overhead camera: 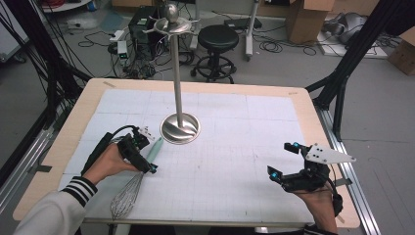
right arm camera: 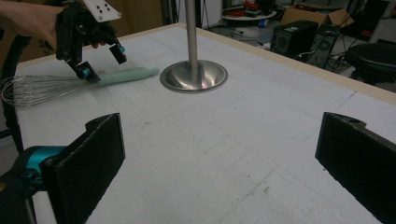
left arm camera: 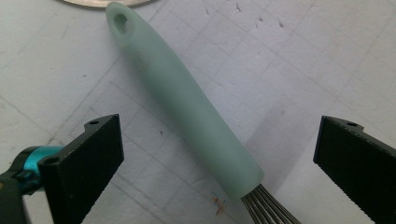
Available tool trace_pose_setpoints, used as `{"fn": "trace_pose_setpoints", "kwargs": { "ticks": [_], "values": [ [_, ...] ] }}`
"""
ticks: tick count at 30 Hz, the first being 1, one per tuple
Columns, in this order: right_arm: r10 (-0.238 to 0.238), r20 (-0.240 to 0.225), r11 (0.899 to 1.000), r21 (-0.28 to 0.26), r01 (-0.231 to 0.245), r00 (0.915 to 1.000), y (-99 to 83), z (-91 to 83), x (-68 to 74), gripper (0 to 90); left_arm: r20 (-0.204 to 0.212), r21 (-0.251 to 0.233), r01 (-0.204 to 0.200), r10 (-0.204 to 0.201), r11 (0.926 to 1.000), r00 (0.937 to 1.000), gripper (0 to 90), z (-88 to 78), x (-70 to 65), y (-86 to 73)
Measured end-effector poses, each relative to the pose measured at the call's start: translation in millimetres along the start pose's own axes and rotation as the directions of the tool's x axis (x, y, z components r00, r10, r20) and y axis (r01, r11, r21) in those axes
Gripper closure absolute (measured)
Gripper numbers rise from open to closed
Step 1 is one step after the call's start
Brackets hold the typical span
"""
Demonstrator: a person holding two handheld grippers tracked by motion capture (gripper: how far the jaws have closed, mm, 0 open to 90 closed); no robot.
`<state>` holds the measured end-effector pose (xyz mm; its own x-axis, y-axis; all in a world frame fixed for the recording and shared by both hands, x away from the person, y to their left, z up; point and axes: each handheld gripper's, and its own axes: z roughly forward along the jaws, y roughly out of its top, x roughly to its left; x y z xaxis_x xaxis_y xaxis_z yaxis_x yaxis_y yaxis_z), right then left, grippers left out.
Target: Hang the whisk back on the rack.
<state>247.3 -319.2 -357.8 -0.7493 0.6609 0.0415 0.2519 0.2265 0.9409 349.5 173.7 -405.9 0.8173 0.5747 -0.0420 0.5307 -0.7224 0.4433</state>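
Where the whisk (overhead camera: 134, 181) lies on the white gridded surface (overhead camera: 235, 142), near its left front part, we see its pale green handle (left arm camera: 182, 105) pointing toward the round metal base of the stand (overhead camera: 180, 128) and its wire loops (overhead camera: 125, 196) reaching back toward the front edge. From the left gripper view, the handle runs slantwise between our two black jaws, which stand wide apart on either side of it and touch nothing. A hanging hole shows at the far tip of the handle, just short of the stand's base. Our left gripper (overhead camera: 142, 152) hovers low over the handle, held in our left hand (overhead camera: 110, 164), whose sleeve is striped at the cuff. The stand's thin pole rises from the base to a hooked top with a ball on it. Well apart, at the right front of the surface, our right gripper (overhead camera: 288, 161) sits with its jaws spread wide and empty, facing across the surface toward the stand. Beyond the surface a black stool (overhead camera: 218, 39) stands on the floor among cables and cardboard boxes.
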Motion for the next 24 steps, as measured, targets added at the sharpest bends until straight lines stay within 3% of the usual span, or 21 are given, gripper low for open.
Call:
{"fn": "trace_pose_setpoints", "kwargs": {
  "ticks": [2, 5, 11, 24],
  "values": [
    [0.002, 0.001, 1.000, -0.001, -0.002, 1.0000, 0.1, 0.0, 0.1, 0.5, -0.002, 0.011, -0.005, 0.005, 0.9999, 1.0000, 2.5, 1.6, -0.3, -0.1],
    [0.000, 0.002, 1.000, -0.002, 0.000, 1.0000, 0.5, -0.1, 0.1, 0.5, 0.012, 0.025, -0.020, 0.020, 0.9995, 0.9997, 9.8, 3.0, 0.5, -0.2],
    [0.002, 0.001, 1.000, -0.004, -0.002, 1.0000, 0.5, 0.1, 0.0, 0.5, 0.008, 0.056, -0.005, 0.004, 0.9984, 1.0000, 12.9, 8.3, 1.7, 0.1],
    [0.004, 0.001, 1.000, -0.005, -0.003, 1.0000, 0.2, -0.2, -0.7, 0.5, 0.031, 0.079, -0.007, 0.005, 0.9968, 0.9995, 39.7, 8.4, 3.6, 0.9]
  ]
}}
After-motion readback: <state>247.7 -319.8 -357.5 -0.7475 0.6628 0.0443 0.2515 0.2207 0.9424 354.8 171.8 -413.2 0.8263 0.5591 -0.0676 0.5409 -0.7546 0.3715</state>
